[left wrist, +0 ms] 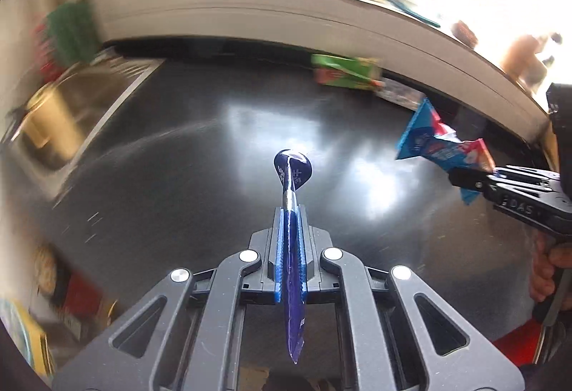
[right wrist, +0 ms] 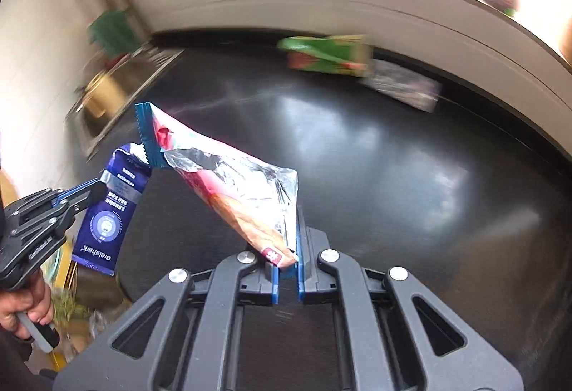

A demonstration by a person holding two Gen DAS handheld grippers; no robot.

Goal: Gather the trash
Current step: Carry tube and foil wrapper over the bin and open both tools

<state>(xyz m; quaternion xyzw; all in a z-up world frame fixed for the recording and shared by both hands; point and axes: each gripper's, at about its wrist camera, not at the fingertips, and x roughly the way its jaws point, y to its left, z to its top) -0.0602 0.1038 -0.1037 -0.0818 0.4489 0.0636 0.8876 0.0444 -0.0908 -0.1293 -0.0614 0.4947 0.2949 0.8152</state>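
Our left gripper (left wrist: 290,237) is clamped on a dark blue sachet (left wrist: 292,176), and our right gripper (right wrist: 286,269) pinches the corner of a torn foil wrapper (right wrist: 228,172) — both pieces hang clear above the black countertop (left wrist: 178,169). Two items are collected but not yet binned. A green packet (right wrist: 329,56) and a clear wrapper (right wrist: 404,87) remain by the far edge — we judge the job about half done.

Mid surface (right wrist: 357,158) bare, open for passing; green box (right wrist: 325,56) & clear packet (right wrist: 404,87) crowd back edge, sink (right wrist: 118,87) far left.
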